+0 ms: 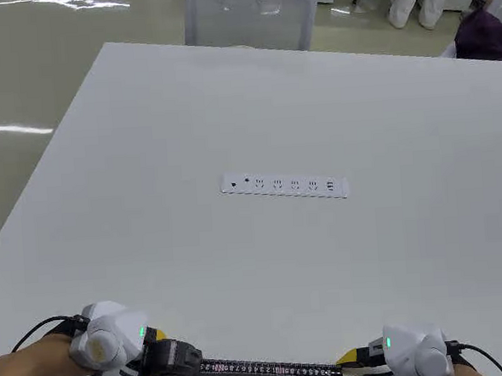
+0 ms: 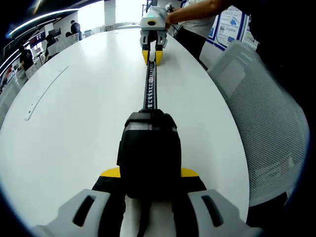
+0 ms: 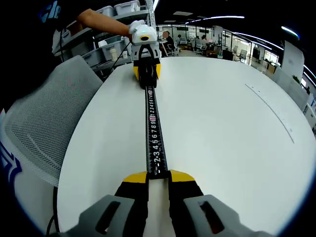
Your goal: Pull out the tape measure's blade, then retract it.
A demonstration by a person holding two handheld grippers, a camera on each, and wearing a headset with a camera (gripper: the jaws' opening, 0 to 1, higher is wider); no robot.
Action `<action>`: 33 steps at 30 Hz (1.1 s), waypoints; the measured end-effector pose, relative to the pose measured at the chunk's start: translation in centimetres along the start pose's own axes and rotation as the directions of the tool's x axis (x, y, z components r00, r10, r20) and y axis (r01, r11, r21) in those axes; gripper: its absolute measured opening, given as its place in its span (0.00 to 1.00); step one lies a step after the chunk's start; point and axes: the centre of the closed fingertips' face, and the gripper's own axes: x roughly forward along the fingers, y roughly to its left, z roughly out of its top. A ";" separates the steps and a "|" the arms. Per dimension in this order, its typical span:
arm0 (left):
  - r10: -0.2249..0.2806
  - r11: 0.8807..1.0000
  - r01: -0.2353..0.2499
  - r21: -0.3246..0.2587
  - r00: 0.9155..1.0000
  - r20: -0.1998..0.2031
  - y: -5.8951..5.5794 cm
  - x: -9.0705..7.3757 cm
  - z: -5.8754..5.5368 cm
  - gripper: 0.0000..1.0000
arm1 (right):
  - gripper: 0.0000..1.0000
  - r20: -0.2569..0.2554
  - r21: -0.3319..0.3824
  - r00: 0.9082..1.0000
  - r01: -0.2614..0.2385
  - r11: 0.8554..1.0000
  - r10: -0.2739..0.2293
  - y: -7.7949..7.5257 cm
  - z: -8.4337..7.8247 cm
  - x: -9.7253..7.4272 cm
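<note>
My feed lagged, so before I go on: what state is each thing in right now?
Left gripper: shut on tape measure case.
Right gripper: shut on blade end.
Tape measure case: clamped.
Blade: pulled out, straight between the grippers.
Power strip: no plugs seen.

blk tape measure (image 2: 149,153), blade (image 1: 271,372) out flat
</note>
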 end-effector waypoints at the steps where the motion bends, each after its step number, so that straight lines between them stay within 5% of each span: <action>1: 0.000 1.000 0.000 0.000 1.000 0.000 0.0 0.0 0.0 0.32 | 0.13 -0.004 -0.013 1.000 0.001 1.000 -0.001 0.0 0.0 0.0; 15: 0.026 1.000 -0.026 -0.008 1.000 -0.015 0.3 0.0 0.0 0.37 | 0.31 -0.035 0.004 0.999 0.030 1.000 -0.030 0.0 0.3 0.1; 33: 0.113 0.991 -0.111 -0.069 0.993 0.037 0.8 -2.1 1.2 0.49 | 0.53 -0.034 0.093 0.990 0.142 0.985 -0.140 -0.3 1.0 -2.0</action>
